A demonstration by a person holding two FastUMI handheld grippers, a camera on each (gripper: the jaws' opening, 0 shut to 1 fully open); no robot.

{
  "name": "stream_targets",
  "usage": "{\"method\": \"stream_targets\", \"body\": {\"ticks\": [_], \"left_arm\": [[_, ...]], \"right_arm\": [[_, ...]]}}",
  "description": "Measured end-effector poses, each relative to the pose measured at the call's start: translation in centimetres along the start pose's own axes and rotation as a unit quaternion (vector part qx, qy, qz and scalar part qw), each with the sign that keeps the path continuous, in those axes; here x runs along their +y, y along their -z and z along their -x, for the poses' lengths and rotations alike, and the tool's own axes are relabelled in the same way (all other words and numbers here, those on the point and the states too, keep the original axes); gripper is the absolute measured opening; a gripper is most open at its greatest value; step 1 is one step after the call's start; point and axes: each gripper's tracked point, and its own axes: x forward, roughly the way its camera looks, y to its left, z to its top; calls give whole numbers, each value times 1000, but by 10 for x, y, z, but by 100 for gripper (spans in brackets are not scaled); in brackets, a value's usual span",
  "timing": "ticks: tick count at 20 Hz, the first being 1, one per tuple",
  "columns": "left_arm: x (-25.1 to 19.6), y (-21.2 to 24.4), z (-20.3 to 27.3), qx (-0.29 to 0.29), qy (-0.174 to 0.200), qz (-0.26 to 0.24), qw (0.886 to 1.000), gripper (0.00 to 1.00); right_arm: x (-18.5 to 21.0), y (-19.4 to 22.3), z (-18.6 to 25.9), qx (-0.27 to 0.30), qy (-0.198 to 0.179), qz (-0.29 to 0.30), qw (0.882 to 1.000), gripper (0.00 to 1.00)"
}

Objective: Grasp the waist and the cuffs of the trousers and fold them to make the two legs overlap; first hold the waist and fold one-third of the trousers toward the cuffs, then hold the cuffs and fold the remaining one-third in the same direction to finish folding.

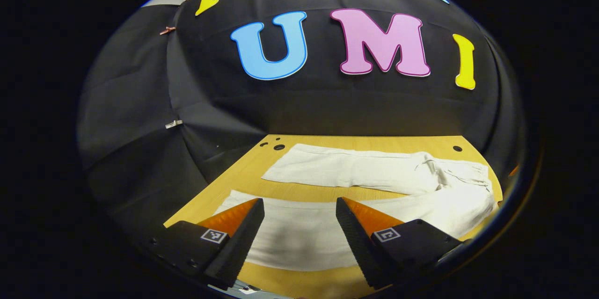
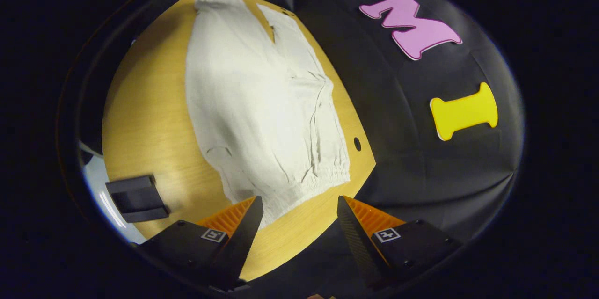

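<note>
Now your left gripper (image 1: 299, 224), fingers spread, hovers over the near leg of the trousers (image 1: 374, 172) spread flat across the tabletop (image 1: 281, 191); your right gripper (image 2: 297, 224), equally spread, faces the waistband (image 2: 304, 177) by the tabletop's edge.

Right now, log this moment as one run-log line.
trousers flat, legs apart | left tool open above leg | right tool open near waist | no fold yet

White trousers (image 1: 374, 172) lie spread flat on the wooden table (image 1: 299, 191).
</note>
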Motion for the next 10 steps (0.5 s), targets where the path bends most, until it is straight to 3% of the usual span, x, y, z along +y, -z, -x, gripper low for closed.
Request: {"method": "stream_targets", "body": {"ticks": [6, 10], "left_arm": [[7, 5, 0, 11, -20, 1, 1000, 98], [5, 13, 2, 22, -25, 6, 999, 98]], "right_arm": [[43, 26, -13, 6, -66, 78, 995, 98], [35, 26, -31, 9, -57, 85, 995, 96]]}}
